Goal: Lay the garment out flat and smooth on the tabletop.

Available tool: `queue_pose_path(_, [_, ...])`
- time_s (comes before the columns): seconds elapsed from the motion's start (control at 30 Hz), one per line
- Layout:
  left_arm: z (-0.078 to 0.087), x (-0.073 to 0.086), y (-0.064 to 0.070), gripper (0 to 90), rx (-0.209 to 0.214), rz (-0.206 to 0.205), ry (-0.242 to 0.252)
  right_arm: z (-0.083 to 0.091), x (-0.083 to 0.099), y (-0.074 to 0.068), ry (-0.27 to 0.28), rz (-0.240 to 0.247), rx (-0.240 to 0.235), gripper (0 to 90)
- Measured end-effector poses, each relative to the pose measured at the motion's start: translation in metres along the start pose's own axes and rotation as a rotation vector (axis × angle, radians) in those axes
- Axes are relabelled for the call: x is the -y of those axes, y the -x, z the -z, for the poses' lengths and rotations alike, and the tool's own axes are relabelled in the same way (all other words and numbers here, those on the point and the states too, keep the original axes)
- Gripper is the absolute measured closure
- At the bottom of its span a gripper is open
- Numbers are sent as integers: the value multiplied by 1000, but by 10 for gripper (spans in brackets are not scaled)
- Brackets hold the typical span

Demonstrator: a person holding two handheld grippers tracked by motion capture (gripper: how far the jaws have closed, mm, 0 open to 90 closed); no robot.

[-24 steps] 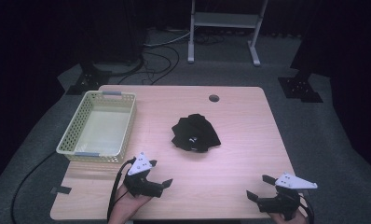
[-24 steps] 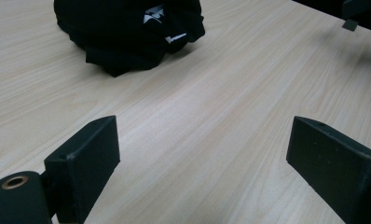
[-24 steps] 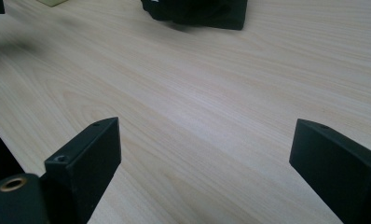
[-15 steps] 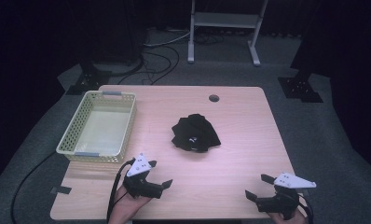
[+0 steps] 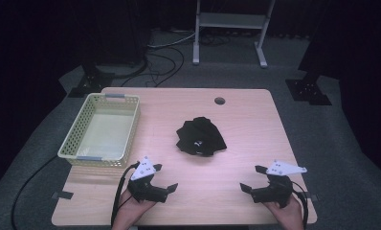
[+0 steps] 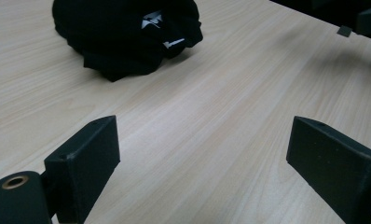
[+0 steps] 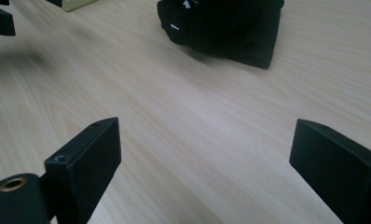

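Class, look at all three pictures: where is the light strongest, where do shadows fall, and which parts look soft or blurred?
High view: the table is brightly lit, its surroundings nearly black. Left gripper view: the black cloth loses its folds in darkness, a soft shadow lies at the upper right, and the near jaws look slightly soft. Right gripper view: a pale sheen crosses the wood, with a blurred shadow at upper left.

Both tools [image 5: 164,179] [image 5: 252,178] agape, empty

table [image 5: 246,120]: light wood | basket [image 5: 102,129]: left | black cloth [image 5: 200,136], probably clothing: centre
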State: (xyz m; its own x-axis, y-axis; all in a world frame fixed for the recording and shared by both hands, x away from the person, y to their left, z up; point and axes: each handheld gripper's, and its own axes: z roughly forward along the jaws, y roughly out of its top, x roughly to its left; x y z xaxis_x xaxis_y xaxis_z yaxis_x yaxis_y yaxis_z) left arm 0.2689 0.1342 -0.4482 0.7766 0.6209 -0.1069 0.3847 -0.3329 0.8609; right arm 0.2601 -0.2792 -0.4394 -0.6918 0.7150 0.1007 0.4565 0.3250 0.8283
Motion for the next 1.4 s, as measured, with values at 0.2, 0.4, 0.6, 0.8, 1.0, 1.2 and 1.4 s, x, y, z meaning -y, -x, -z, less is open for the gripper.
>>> queue_pose_path(0.2, [-3,1,0,85,13,0,-9,-21,-18,3,-12,22,-35,86])
queue_pose_path(0.4, [-1,-2,0,85,9,-3,6,-36,-40,6,-17,61,-48,86])
queue_pose_path(0.6, [0,-3,0,85,8,-5,13,-47,-57,9,-23,91,-54,86])
queue_pose_path(0.8, [0,-4,0,85,12,-3,17,-62,-72,13,-28,94,-77,86])
queue_pose_path(1.0, [4,-7,-1,85,0,-12,21,-81,-89,15,-47,123,-75,86])
queue_pose_path(1.2, [4,-8,-1,85,2,-13,20,-102,-105,14,-67,146,-84,86])
queue_pose_path(1.4, [7,-10,-2,85,-5,-14,24,-120,-115,19,-88,154,-95,86])
